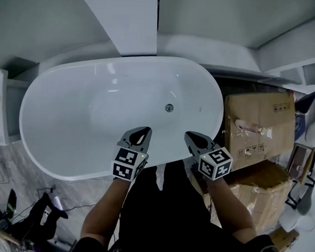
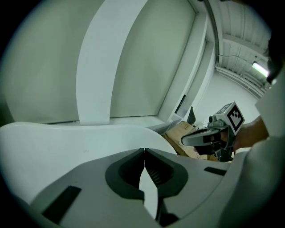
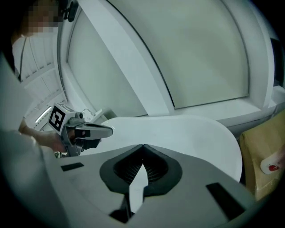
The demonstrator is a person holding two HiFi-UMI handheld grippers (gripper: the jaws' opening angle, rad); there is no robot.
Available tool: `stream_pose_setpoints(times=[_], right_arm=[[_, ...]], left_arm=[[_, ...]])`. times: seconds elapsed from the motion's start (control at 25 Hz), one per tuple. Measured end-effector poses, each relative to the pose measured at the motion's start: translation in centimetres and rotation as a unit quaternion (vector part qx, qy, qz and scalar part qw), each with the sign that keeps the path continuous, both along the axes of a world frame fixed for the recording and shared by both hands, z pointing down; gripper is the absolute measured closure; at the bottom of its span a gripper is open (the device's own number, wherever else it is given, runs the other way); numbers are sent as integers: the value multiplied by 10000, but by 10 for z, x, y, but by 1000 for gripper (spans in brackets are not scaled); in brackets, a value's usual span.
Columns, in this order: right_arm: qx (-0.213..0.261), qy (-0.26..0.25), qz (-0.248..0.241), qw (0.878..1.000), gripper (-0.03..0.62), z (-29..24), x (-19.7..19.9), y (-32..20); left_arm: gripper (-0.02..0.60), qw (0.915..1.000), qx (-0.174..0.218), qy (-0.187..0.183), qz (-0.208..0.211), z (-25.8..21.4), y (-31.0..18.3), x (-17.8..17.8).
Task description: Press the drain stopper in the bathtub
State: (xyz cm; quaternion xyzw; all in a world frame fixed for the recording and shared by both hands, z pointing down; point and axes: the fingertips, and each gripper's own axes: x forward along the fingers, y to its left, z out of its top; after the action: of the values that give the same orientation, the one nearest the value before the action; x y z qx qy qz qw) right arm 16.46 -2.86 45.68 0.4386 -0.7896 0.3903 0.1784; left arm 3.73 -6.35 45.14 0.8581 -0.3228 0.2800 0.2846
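One small drain stopper (image 1: 169, 107) sits on the floor of the white bathtub (image 1: 68, 118), toward the end on your right and a little past the middle line. It's too small here to tell whether it is up or pressed down. Nothing touches it.

Both of your tools hang over the near rim, well short of the stopper. Your left gripper (image 1: 140, 133) has its jaws closed tip to tip, with nothing between them; its own view (image 2: 144, 152) shows only the tub edge beyond the tips. Your right gripper (image 1: 193, 138) is the same: jaws together and empty (image 3: 143, 148). Each shows in the other's view, side by side and apart.

So you look to be at the approach step, with the press not yet begun. The right gripper is the nearer one to the stopper. Judging from here, the next move calls for reaching forward and down into the tub, keeping the jaws together so that the joined tips make one blunt point, then setting that point squarely on the stopper's middle and pushing straight down. Mind the cardboard boxes (image 1: 257, 128) just beside the tub on your right.
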Motion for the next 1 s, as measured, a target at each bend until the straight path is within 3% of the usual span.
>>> stream_pose_setpoints(times=[0.2, 0.36, 0.6, 1.0], right_arm=[[-363, 7, -537, 9979, 580, 66, -25, -3], [-634, -24, -967, 9933, 580, 129, -46, -12], [-837, -181, -926, 9920, 580, 201, -52, -31], [-1089, 76, -979, 9892, 580, 367, -30, -64]], left_arm=[[563, 9998, -182, -3, -35, 58, -6, -3], [563, 9986, -378, -73, -350, 106, -21, -11], [563, 9970, -702, -163, -279, 185, -34, -8], [563, 9921, -1145, -419, -288, 320, -57, 10]])
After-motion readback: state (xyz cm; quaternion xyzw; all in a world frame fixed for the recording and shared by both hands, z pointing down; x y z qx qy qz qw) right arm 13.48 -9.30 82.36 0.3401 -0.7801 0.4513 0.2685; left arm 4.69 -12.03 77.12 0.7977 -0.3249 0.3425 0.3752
